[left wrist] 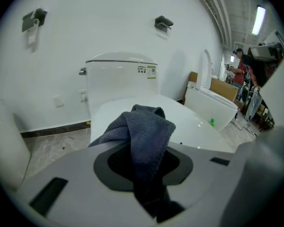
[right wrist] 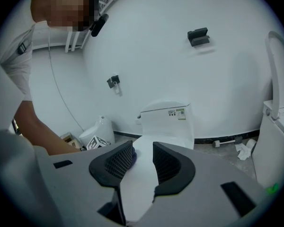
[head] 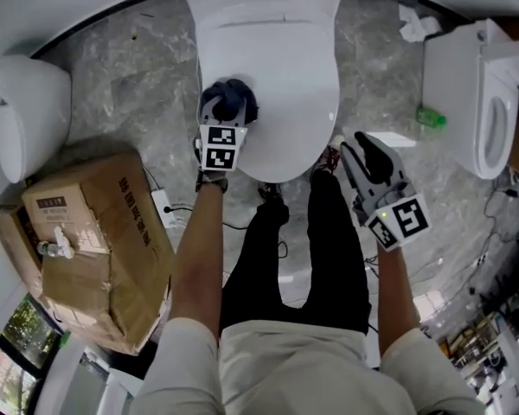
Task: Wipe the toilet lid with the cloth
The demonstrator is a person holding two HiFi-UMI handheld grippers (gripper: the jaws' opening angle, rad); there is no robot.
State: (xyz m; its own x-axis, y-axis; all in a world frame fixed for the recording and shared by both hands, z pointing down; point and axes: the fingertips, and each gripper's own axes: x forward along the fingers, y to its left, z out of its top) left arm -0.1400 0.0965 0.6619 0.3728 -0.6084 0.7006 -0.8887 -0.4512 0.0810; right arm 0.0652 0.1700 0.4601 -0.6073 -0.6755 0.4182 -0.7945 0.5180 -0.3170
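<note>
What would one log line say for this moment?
left gripper: shut on cloth | cloth: over lid, front left | right gripper: open, empty, off the lid | lid: down

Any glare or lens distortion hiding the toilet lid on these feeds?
Head view: even light, sharp, no harsh glare on the toilet lid. Left gripper view: fisheye bending, dark corners, and the cloth blocks the lid's near part. Right gripper view: same fisheye and dark corners, lid in focus.
</note>
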